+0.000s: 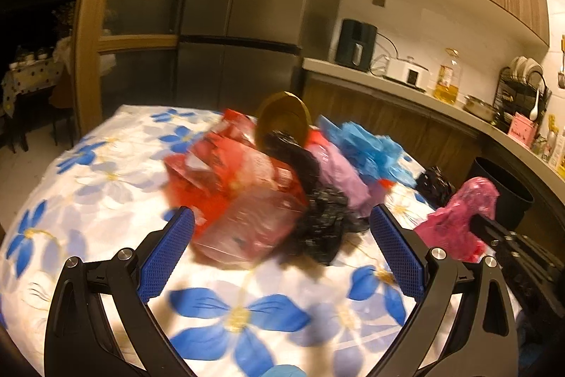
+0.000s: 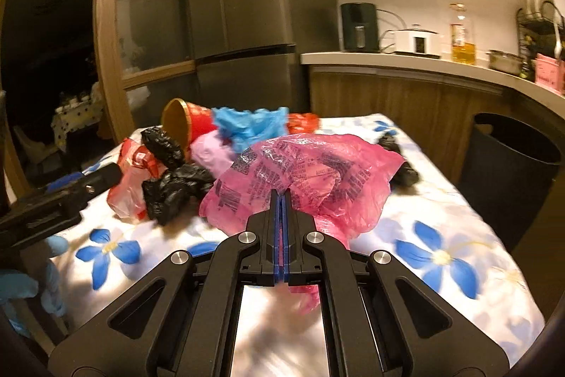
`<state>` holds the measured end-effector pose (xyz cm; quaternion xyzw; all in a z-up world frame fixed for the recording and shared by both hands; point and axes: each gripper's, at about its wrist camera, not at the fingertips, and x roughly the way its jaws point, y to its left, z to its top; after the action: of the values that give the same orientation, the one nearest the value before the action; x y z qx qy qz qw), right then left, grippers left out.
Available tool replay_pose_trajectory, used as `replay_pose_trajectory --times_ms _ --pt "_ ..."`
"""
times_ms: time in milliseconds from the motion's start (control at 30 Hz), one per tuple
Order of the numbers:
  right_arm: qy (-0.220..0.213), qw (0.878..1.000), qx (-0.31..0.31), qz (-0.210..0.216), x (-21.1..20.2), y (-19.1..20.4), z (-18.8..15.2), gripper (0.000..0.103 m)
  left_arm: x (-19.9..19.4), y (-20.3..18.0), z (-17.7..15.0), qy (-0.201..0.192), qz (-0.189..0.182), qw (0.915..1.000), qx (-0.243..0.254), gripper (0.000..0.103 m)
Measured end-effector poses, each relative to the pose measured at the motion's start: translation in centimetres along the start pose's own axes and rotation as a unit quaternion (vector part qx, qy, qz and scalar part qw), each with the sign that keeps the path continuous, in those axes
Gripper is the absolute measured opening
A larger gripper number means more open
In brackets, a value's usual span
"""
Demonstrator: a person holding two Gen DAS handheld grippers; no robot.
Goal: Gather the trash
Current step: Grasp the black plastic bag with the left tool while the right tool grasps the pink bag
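A pile of crumpled plastic bags lies on the flowered tablecloth (image 1: 106, 200): a red bag (image 1: 233, 186), a black bag (image 1: 317, 211), a lilac bag (image 1: 339, 172) and a blue bag (image 1: 367, 147), with a red and gold tub (image 1: 282, 122) tipped behind them. My left gripper (image 1: 282, 218) is open, its blue pads either side of the red and black bags. My right gripper (image 2: 282, 196) is shut on a pink printed bag (image 2: 310, 172), lifted off the cloth; the same pink bag (image 1: 455, 218) shows at the right of the left wrist view.
A dark waste bin (image 2: 512, 172) stands on the floor right of the table. Another small black bag (image 2: 399, 161) lies near the table's far right. A counter (image 2: 406, 62) with appliances, an oil bottle and a dish rack runs behind. A blue-gloved hand (image 2: 21, 285) holds the left gripper.
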<state>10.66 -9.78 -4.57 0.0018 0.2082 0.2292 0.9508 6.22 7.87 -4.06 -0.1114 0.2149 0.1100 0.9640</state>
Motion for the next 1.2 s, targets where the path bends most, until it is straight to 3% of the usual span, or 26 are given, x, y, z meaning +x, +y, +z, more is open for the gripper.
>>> replay_pose_trajectory --times_ms 167,267,367,433,533,600,700,967,1067,1200 --pt "-0.004 1.0 0.015 -0.014 -1.1 -1.8 -0.3 0.001 2.4 -2.0 -1.1 0.028 -0.009 0.9995 0.011 0.09" --pt "-0.006 1.0 0.025 -0.015 -1.4 -2.5 -0.3 0.001 4.0 -2.6 -1.6 0.054 -0.001 0.9985 0.008 0.074" --pt "-0.01 0.999 0.031 -0.013 -1.6 -2.8 -0.3 0.001 5.2 -2.4 -1.6 0.077 0.006 0.997 -0.005 0.072" --pt "-0.011 0.999 0.034 -0.012 -1.6 -3.1 -0.3 0.001 5.9 -2.5 -1.7 0.092 0.018 0.9956 -0.002 0.065" --pt "-0.013 0.999 0.038 -0.012 -1.7 -3.3 -0.4 0.001 6.8 -2.8 -2.3 0.118 0.026 0.9926 0.012 0.043" --pt "-0.014 0.999 0.041 -0.013 -1.8 -3.5 -0.4 0.001 7.3 -2.5 -2.5 0.133 0.024 0.9908 0.007 0.017" --pt "-0.017 0.999 0.044 -0.015 -2.2 -3.6 -0.4 0.001 6.8 -1.9 -2.5 0.129 0.013 0.9915 -0.006 0.005" --pt "-0.031 0.998 0.049 -0.02 -3.5 -4.1 -0.1 0.001 1.6 -3.2 -2.6 0.069 -0.021 0.9974 0.005 0.002" --pt "-0.035 0.998 0.051 -0.019 -4.0 -4.1 -0.2 0.001 -0.5 -4.5 -2.7 0.046 -0.029 0.998 0.031 0.002" --pt "-0.039 0.998 0.053 -0.02 -4.7 -4.5 -0.3 0.001 -1.3 -5.7 -2.9 0.043 -0.046 0.997 0.044 0.002"
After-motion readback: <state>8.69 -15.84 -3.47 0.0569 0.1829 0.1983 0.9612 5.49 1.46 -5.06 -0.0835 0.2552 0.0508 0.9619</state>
